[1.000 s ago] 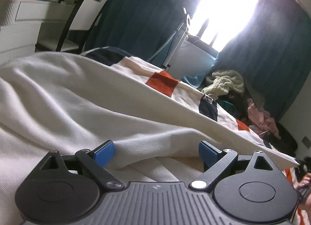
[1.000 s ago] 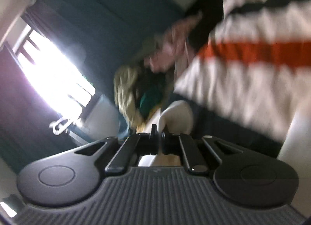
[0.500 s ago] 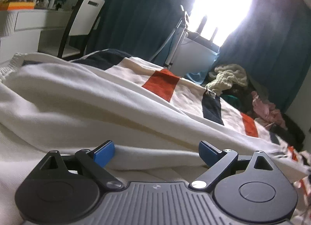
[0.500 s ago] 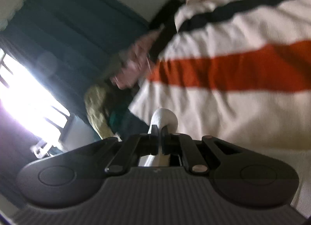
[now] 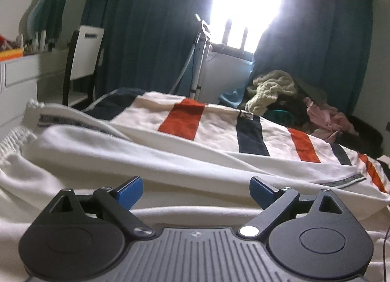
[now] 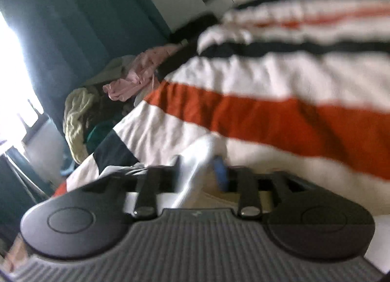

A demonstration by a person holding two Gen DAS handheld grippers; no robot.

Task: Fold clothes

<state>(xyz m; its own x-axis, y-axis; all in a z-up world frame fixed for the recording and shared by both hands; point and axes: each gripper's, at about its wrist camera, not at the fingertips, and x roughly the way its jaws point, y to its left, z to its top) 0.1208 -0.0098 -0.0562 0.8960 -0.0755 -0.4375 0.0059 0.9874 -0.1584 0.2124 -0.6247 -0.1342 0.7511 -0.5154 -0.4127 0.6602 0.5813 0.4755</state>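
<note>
A white garment (image 5: 126, 160) lies folded over in long creases on the striped bedspread (image 5: 180, 118). My left gripper (image 5: 196, 189) is open, its blue pads (image 5: 129, 190) spread wide just above the garment. In the right wrist view the image is blurred; my right gripper (image 6: 202, 169) has its jaws parted a little, with a fold of the white garment (image 6: 198, 157) standing between them and one blue pad (image 6: 220, 172) showing. I cannot tell whether the pads still touch the cloth.
A heap of other clothes (image 5: 275, 89) lies at the bed's far end, under dark curtains (image 5: 151, 25) and a bright window (image 5: 246, 4). A white chair (image 5: 82, 57) and a white dresser (image 5: 22, 72) stand at the left.
The right gripper was shut on a corner of the white garment and has swung down towards the bed; its jaws have now parted. The left gripper stayed open and tilted level.
</note>
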